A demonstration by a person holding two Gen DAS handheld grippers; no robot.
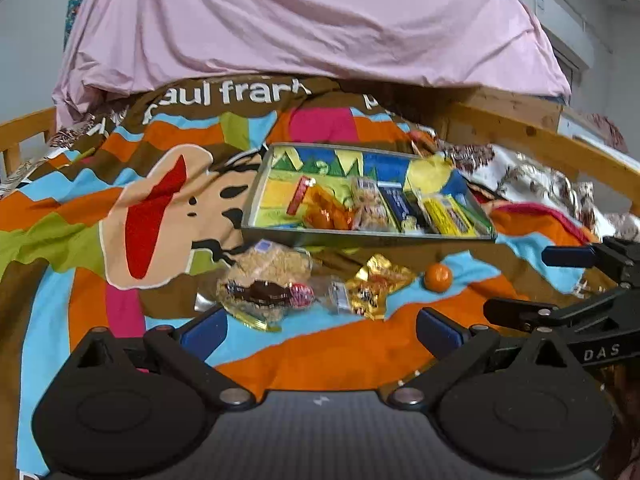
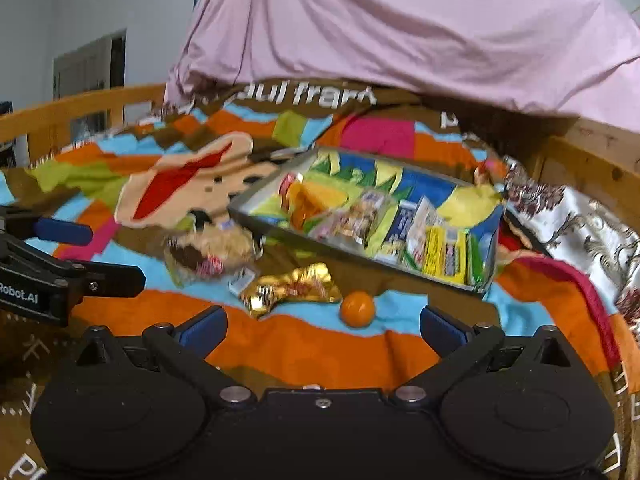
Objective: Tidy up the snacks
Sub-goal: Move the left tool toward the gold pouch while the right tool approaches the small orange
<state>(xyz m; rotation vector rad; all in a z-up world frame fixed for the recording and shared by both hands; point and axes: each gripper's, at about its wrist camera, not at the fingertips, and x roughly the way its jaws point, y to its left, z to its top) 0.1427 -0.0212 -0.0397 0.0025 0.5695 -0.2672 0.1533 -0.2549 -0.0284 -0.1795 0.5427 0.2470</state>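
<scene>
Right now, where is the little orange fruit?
The orange fruit lies on the bedspread, outside the tray, just right of the gold wrapper in both views.

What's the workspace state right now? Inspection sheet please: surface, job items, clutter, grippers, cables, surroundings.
Surface: rumpled multicoloured printed blanket on a bed.
Job's things: open tray already holding several wrapped snacks; outside it, in front, lie a clear bag of crumbly snack, a gold wrapper and a small orange ball-shaped item.
Clutter: patterned floral cloth bunched beside the tray.
Grippers: left gripper open, empty; right gripper open, empty, orange item just ahead of it.
Cables: nothing seen.
Surroundings: pink sheet draped behind, wooden bed rail, pale wall.
</scene>
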